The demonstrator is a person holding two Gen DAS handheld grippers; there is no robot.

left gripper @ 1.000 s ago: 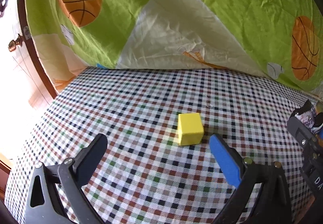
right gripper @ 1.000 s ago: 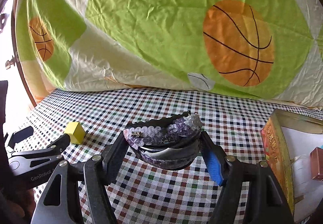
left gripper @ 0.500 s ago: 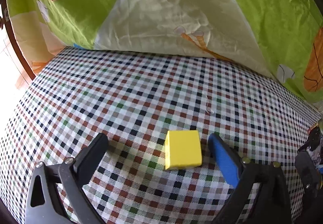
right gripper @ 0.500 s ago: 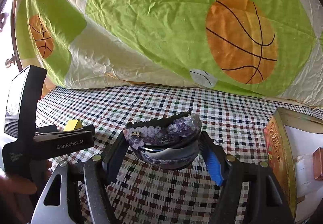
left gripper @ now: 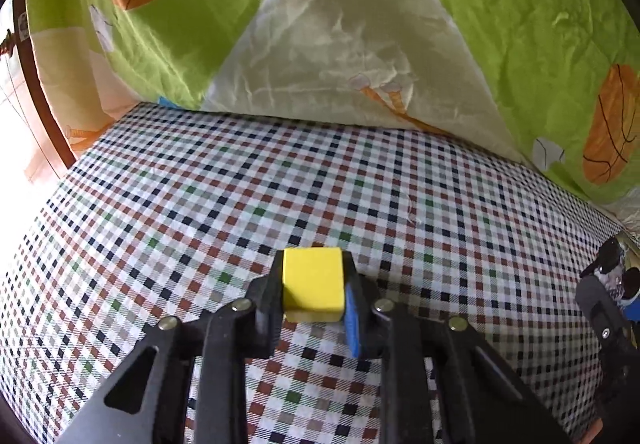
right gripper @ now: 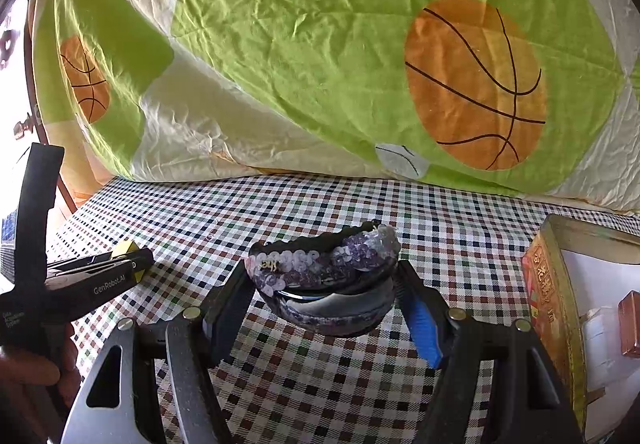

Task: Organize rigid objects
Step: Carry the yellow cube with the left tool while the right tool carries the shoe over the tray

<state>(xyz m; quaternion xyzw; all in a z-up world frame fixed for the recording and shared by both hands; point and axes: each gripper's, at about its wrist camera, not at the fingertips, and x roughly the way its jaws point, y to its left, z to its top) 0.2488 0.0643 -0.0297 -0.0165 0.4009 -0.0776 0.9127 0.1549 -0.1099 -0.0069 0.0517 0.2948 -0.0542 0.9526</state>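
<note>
My left gripper (left gripper: 313, 286) is shut on a yellow cube (left gripper: 313, 284), with both fingers pressed on its sides, low over the checked tablecloth (left gripper: 280, 195). In the right wrist view the left gripper (right gripper: 132, 262) shows at far left with the yellow cube (right gripper: 125, 247) between its tips. My right gripper (right gripper: 326, 284) is shut on a purple sequined hair clip (right gripper: 324, 264), held just above the cloth. The right gripper also shows at the right edge of the left wrist view (left gripper: 612, 284).
An open box (right gripper: 560, 308) with a red and gold printed side stands at the right, holding a small brown block (right gripper: 630, 324) and white items. A green and cream basketball-print quilt (right gripper: 320, 43) hangs behind the table. A wooden frame (left gripper: 40, 95) stands at far left.
My left gripper moved forward over the yellow cube and closed on it. My right gripper stayed in place, still holding the sequined hair clip.
</note>
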